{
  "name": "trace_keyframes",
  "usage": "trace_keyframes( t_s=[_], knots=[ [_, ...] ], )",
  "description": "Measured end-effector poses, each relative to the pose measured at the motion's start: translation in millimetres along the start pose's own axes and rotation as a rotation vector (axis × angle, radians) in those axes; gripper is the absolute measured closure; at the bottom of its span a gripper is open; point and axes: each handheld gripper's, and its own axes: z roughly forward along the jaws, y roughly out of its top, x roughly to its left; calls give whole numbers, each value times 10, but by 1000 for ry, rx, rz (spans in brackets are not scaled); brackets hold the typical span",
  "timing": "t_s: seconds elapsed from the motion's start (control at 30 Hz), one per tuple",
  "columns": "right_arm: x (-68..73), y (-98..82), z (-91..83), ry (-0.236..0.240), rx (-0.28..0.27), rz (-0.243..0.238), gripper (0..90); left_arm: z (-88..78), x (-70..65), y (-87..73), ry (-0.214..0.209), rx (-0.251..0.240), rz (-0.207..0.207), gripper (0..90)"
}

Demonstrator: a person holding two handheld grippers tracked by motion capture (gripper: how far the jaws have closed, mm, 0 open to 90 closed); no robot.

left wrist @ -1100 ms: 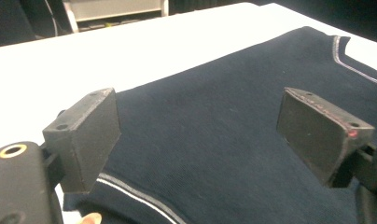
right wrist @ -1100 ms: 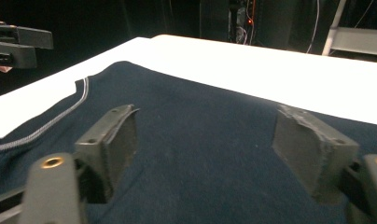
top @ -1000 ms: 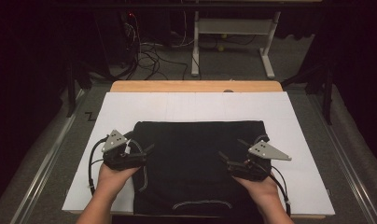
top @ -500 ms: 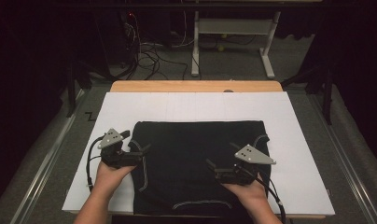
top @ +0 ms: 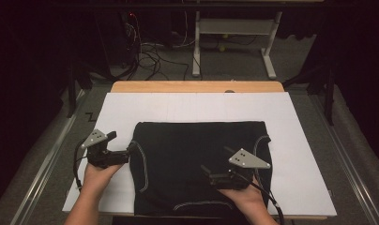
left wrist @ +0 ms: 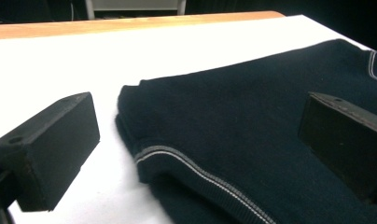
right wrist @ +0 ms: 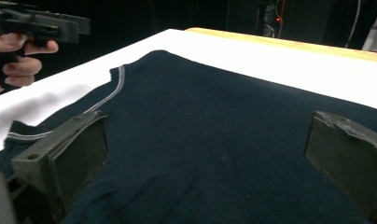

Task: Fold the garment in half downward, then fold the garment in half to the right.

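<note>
- The worktop is a wooden board with a white sheet spread over most of it; a strip of wood shows at the far edge.
- A dark folded garment lies flat on the sheet, toward the near edge and roughly centred, with pale stitched lines along its left and right sides and a curved pale seam near the front.
- In the left claw view the garment has a folded corner with a pale stripe running along its edge, lying on the white sheet.
- In the right claw view the garment spreads out flat with a pale stripe at its far left corner, and the white sheet lies beyond it.
- The left claw sits at the garment's left edge, pointing right, held by the person's left hand. Its jaws have just been opening and now stand wide; one jaw is over the bare sheet, the other over the cloth, and the edge lies between them unpressed.
- The right claw is over the garment's near right part, pointing left, held by the right hand. Its jaws have just been opening and stand wide, both over the cloth, gripping nothing.
- The left claw also appears at the upper left of the right claw view.
</note>
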Motion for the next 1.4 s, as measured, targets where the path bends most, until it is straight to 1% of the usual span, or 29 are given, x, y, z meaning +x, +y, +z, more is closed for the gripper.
trace_keyframes(
  t_s=[0.07,0.13,0.23,0.3,0.4,0.47,0.53,0.57,0.67,0.8,0.9,1.0,1.1,1.17,1.23,1.27,1.33,1.4],
  knots=[
    [24,-3,6,8,3,-4,1,-18,21,3,3,-5,-6,0],
    [40,-6,6,11,5,-4,1,-30,34,1,10,-5,-4,0],
    [61,-10,10,15,6,-10,1,-37,37,2,8,-2,-3,0],
    [68,-11,17,17,9,-14,1,-27,34,8,10,2,3,0],
    [74,-11,20,20,11,-16,1,8,31,24,9,13,0,0],
    [78,-8,24,23,12,-14,1,68,26,43,3,37,-2,0],
    [87,-2,25,27,7,-11,1,125,21,75,3,70,7,0],
    [94,-1,27,30,8,-12,1,146,25,94,5,79,8,0],
    [109,4,22,35,5,-14,1,193,69,162,5,91,-4,0],
    [115,3,15,35,7,-21,1,241,154,239,10,89,-38,0],
    [130,0,14,35,6,-27,1,277,194,279,20,110,-42,0],
    [148,-19,24,40,18,-33,1,327,254,304,26,122,-60,0],
    [162,-24,35,42,19,-30,1,423,338,297,48,154,-71,2],
    [174,-27,48,46,23,-37,1,527,410,289,63,191,-92,19],
    [183,-26,59,47,27,-39,1,623,456,283,65,217,-100,22],
    [185,-24,64,47,28,-41,1,666,471,277,63,221,-99,38],
    [193,-21,73,50,28,-38,1,767,494,276,63,246,-97,70],
    [203,-22,83,52,29,-39,1,868,509,278,60,267,-99,70]
  ],
)
